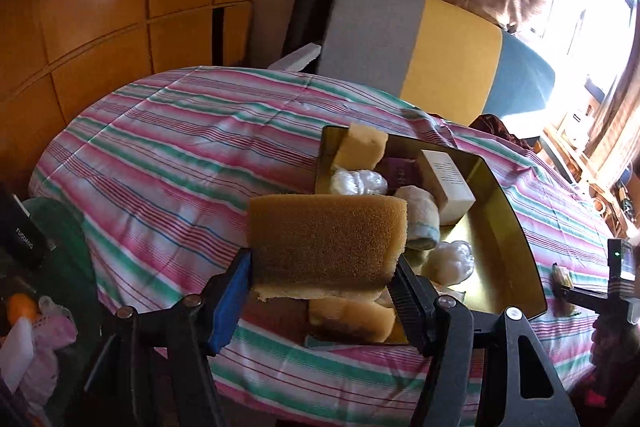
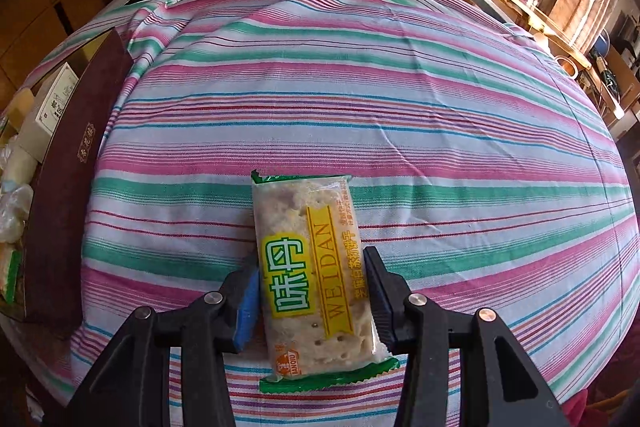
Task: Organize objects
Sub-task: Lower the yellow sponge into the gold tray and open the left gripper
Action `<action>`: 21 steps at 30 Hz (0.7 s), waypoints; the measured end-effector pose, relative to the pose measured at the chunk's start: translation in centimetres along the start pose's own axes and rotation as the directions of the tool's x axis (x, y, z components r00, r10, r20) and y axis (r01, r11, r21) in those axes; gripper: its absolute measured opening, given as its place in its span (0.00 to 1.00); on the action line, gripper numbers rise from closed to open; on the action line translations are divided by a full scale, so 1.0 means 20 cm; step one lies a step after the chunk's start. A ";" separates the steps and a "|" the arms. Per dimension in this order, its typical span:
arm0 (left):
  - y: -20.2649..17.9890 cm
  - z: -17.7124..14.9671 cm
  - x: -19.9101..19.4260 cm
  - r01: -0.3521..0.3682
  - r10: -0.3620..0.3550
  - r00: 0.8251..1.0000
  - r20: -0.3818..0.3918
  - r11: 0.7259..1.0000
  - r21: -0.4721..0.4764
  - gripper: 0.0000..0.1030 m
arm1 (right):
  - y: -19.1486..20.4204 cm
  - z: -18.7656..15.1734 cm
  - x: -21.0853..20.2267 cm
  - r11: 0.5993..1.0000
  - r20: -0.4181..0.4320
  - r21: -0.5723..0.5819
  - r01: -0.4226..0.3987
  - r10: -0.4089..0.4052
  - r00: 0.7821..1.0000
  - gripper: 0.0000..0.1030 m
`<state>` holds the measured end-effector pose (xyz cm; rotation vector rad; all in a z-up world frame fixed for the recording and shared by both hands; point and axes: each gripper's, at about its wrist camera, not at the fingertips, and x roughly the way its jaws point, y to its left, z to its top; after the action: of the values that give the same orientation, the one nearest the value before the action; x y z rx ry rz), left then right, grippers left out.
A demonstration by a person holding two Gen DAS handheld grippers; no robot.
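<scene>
In the left wrist view, the left hand-held gripper (image 1: pixel 324 281) was clamped on a brown sponge (image 1: pixel 326 241), held above the near end of the gold-lined box (image 1: pixel 516 231), probably for dropping among the sponges and packets already gathered there.

In the right wrist view, the right hand-held gripper (image 2: pixel 312 301) straddled a cracker packet (image 2: pixel 316 275) on the striped cloth (image 2: pixel 400 107), pads at its sides; whether it gripped firmly I cannot tell.

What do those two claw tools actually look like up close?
Both are black plastic tongs with silver rivets at the joints. The left gripper has a blue pad on one finger and a ribbed black pad on the other. The right gripper looks built the same.
</scene>
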<state>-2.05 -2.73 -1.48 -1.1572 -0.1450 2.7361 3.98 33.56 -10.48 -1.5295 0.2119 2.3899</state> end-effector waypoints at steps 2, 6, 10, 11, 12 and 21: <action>0.02 -0.01 0.00 -0.009 0.009 1.000 -0.006 1.000 -0.012 0.65 | 0.00 0.00 0.00 1.000 0.007 0.000 -0.009 0.009 1.000 0.46; -0.01 -0.04 0.02 0.025 -0.025 0.999 -0.035 1.000 -0.005 0.65 | -0.01 0.00 0.00 1.000 0.024 -0.007 -0.013 0.013 1.000 0.46; -0.13 -0.05 0.05 0.080 -0.078 0.995 -0.061 0.996 0.030 0.65 | -0.01 0.00 0.01 1.000 0.029 -0.012 -0.019 0.020 0.999 0.46; -0.16 -0.06 0.06 0.092 -0.089 0.994 -0.064 0.995 0.044 0.65 | 0.00 0.00 0.01 1.000 0.029 -0.015 -0.019 0.019 0.999 0.46; -0.20 -0.06 0.06 0.103 -0.099 0.993 -0.067 0.993 0.059 0.65 | 0.00 0.01 0.01 1.000 0.029 -0.018 -0.018 0.018 0.999 0.46; -0.50 0.01 0.05 0.247 -0.238 0.968 -0.076 0.959 0.139 0.65 | 0.01 0.01 0.01 1.000 0.027 -0.030 -0.005 0.006 1.000 0.46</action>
<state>-1.68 7.18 -0.49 -1.0981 -0.0695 2.4518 3.69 33.52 -10.56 -1.5111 0.1754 2.4267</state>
